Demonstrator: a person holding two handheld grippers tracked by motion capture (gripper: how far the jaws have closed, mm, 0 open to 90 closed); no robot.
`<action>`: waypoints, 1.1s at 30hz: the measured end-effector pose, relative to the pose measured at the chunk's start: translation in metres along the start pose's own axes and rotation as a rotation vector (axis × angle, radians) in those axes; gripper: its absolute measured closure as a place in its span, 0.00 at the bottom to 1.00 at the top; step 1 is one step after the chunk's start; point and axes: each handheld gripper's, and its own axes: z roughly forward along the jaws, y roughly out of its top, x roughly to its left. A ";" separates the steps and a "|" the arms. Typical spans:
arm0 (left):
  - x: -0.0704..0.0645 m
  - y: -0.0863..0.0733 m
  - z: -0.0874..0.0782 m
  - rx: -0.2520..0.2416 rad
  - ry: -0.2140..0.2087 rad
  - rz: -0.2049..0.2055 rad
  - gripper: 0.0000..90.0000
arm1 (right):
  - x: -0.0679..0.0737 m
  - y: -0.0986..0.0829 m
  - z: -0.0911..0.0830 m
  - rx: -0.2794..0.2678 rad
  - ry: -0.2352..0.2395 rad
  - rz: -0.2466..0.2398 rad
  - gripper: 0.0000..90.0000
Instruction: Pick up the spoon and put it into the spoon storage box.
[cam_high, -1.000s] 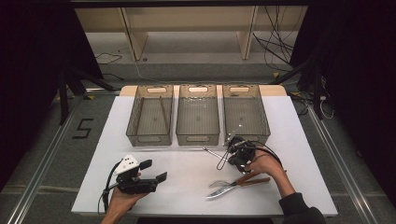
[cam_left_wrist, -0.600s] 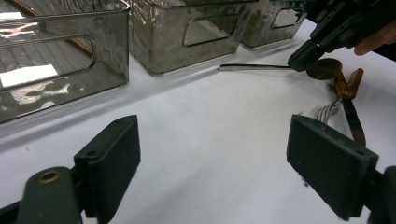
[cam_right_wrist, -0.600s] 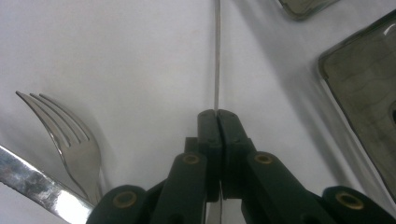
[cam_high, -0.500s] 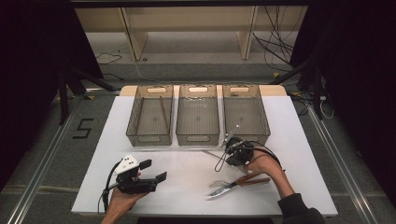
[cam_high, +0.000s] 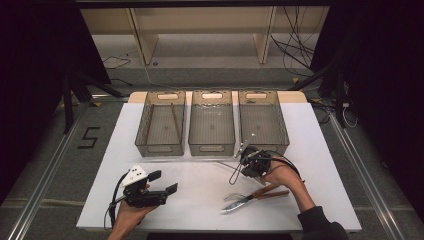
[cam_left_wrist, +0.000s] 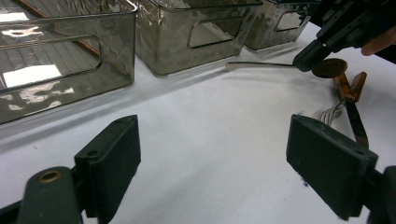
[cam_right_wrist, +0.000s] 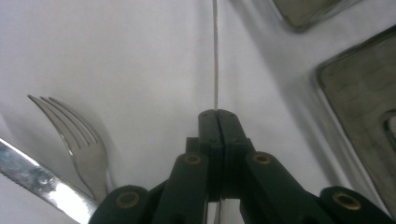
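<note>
Nearest to us, we held the left gripper (cam_high: 161, 188) idle low over the white table (cam_high: 200, 200), its jaws spread wide with nothing between them, as the left gripper view confirmed. Beyond it and to the right, we had the right gripper (cam_high: 243, 156) clamped shut on a spoon (cam_left_wrist: 261, 66), with both jaws pressed flat against the thin metal; the right gripper view showed the spoon edge-on as a narrow line running away from the closed jaws. In the left gripper view the handle projected level from the right gripper toward the bins, and the bowl sat just behind the jaws, so the grip lay at the neck, near the bowl end. We could not tell whether the spoon was lifted clear of the table or resting on it. We judged the spoon light, rigid and smooth: it would not bend, but polished metal could pivot or slip between the pads, so a hold close to the neck seemed sound and the long free handle called for a slow swing. A fork (cam_right_wrist: 77, 135) and a wooden-handled knife (cam_high: 252, 197) lay on the table just beside the right gripper. Farther off stood three clear bins in a row; the left bin (cam_high: 161, 125) held chopsticks (cam_high: 174, 122), while the middle bin (cam_high: 212, 125) and the right bin (cam_high: 262, 122) looked empty
</note>
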 end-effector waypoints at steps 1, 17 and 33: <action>0.000 0.000 0.000 -0.001 0.001 -0.001 0.20 | 0.000 0.000 -0.003 -0.008 -0.003 -0.001 1.00; 0.001 -0.002 0.000 -0.010 -0.001 0.009 0.20 | 0.009 0.021 -0.049 -0.215 0.006 -0.015 1.00; 0.002 -0.003 -0.001 -0.026 0.010 0.009 0.20 | -0.009 0.057 -0.066 -0.389 -0.029 0.145 1.00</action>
